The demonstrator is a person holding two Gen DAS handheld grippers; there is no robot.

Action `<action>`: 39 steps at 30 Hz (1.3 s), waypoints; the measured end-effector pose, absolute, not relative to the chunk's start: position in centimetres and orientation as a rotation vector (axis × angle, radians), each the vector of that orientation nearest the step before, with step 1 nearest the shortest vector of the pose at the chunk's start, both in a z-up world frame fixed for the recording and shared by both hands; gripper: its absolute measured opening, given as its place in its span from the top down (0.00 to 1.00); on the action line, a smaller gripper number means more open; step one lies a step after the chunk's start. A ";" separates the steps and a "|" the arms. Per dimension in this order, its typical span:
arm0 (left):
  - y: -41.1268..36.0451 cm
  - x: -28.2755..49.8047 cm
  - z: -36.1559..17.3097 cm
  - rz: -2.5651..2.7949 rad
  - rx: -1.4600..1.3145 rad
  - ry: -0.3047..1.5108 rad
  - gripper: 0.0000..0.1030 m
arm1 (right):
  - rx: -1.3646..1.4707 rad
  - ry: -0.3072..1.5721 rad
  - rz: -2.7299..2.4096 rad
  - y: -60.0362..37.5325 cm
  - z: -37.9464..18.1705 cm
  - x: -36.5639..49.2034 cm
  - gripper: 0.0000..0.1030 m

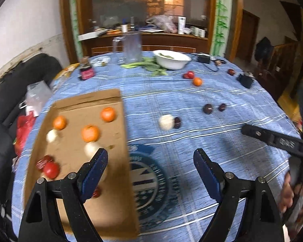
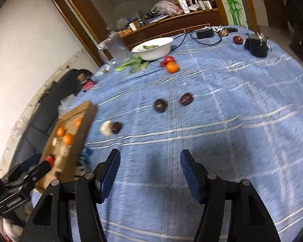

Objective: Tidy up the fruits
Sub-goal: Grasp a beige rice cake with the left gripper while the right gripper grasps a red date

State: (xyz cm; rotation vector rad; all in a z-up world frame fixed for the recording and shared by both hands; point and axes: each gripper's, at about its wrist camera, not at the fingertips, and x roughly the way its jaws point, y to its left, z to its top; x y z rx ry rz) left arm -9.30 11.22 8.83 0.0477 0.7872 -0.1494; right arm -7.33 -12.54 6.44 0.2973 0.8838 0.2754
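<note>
Both claws hang above the blue striped tablecloth (image 2: pixel 232 104) with nothing in them: the left gripper (image 1: pixel 150 161) has its jaws spread wide at the bottom of its frame, its left finger over the near edge of the cardboard tray (image 1: pixel 74 104), and the right gripper (image 2: pixel 150 161) is just as widely parted over bare cloth. The tray sits at the left of the left wrist view and holds 3 oranges, among them one (image 1: pixel 108 114) near its far right corner, a few pale round fruits and a red tomato-like fruit (image 1: pixel 51 169) at lower left. Loose on the cloth, a white fruit (image 2: pixel 106 127) touches a dark one (image 2: pixel 116 127) left of centre in the right wrist view; 2 more dark fruits (image 2: pixel 160 105) lie apart above them. Further up, an orange (image 2: pixel 172 67) sits against a red fruit near the white bowl (image 2: pixel 157 52).
</note>
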 end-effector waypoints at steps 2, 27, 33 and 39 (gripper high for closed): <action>10.5 -8.3 8.7 -0.186 0.046 0.793 0.17 | 0.255 0.878 0.255 -12.7 6.6 -6.0 0.36; 9.3 4.2 2.6 -0.196 -0.131 1.052 0.73 | 0.283 0.886 0.117 -15.8 2.9 3.3 0.37; 9.0 2.3 2.8 -0.215 -0.082 1.048 0.73 | 0.343 0.867 0.079 -17.7 3.1 3.1 0.38; 8.4 1.8 2.4 -0.171 0.007 1.054 0.66 | 0.334 0.874 0.143 -16.6 2.9 3.5 0.38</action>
